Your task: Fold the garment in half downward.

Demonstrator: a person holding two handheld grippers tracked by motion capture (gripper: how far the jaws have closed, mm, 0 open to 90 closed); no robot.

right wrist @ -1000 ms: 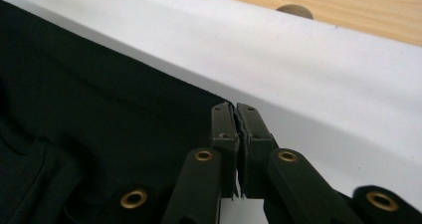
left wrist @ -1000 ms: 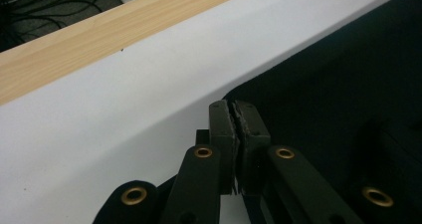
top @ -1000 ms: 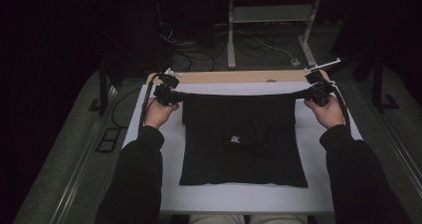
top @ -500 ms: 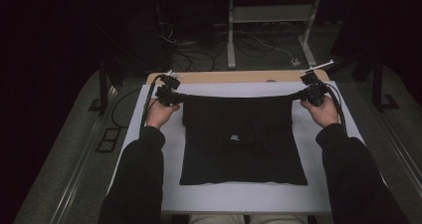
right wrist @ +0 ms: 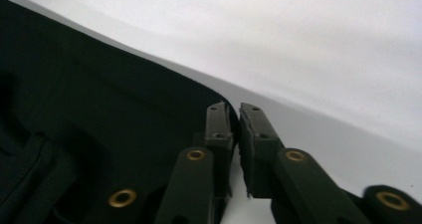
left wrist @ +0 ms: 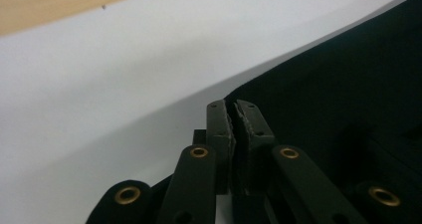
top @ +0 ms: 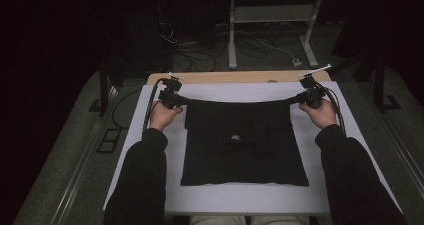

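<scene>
The black garment [top: 244, 142] lies flat on the white sheet [top: 150, 150], its far edge stretched across between the two grippers; the left gripper [left wrist: 234, 115] pinches the far left corner, the right gripper [right wrist: 234, 115] the far right, both having just eased a sliver apart with cloth still between the pads; the long axis runs hand to hand; beyond the sheet a wooden table [top: 240, 77] edge, then a dark room with cables.
</scene>
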